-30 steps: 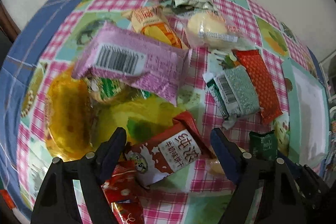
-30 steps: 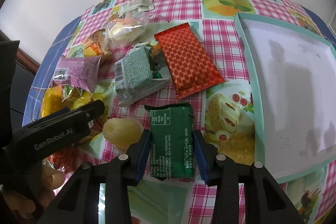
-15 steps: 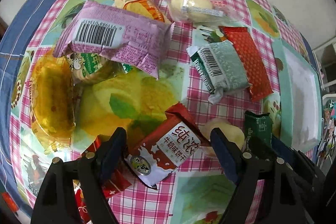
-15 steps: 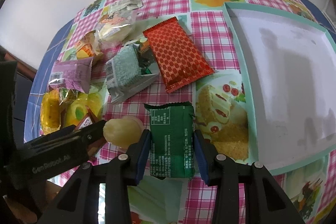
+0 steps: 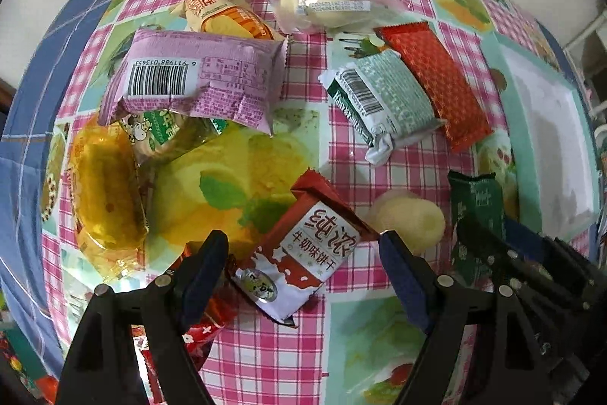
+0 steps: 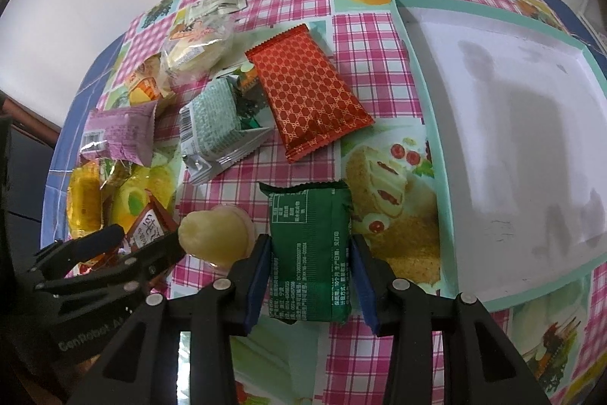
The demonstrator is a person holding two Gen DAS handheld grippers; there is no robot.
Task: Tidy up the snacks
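My right gripper (image 6: 309,241) points down at the table with a dark green snack packet (image 6: 309,253) between its blue pads; the jaws are opening, and the pads still touch the packet's sides. My left gripper (image 5: 302,240) is open over a red-and-white biscuit packet (image 5: 303,253), its pads standing clear on both sides. A pale yellow wrapped pastry (image 6: 216,234) lies between the two grippers. The white tray with a teal rim (image 6: 512,139) sits right of the green packet.
On the checked tablecloth lie a red patterned packet (image 6: 307,97), a grey-green packet (image 6: 212,124), a purple packet (image 5: 197,78), a clear-wrapped bun (image 5: 322,2), an orange packet (image 5: 224,14) and a yellow wrapped cake (image 5: 102,192). A wall lies behind the table.
My left gripper has shifted across the table, so the red-and-white packet now sits centred between its fingers. My right gripper's fingers have spread slightly around the green packet.
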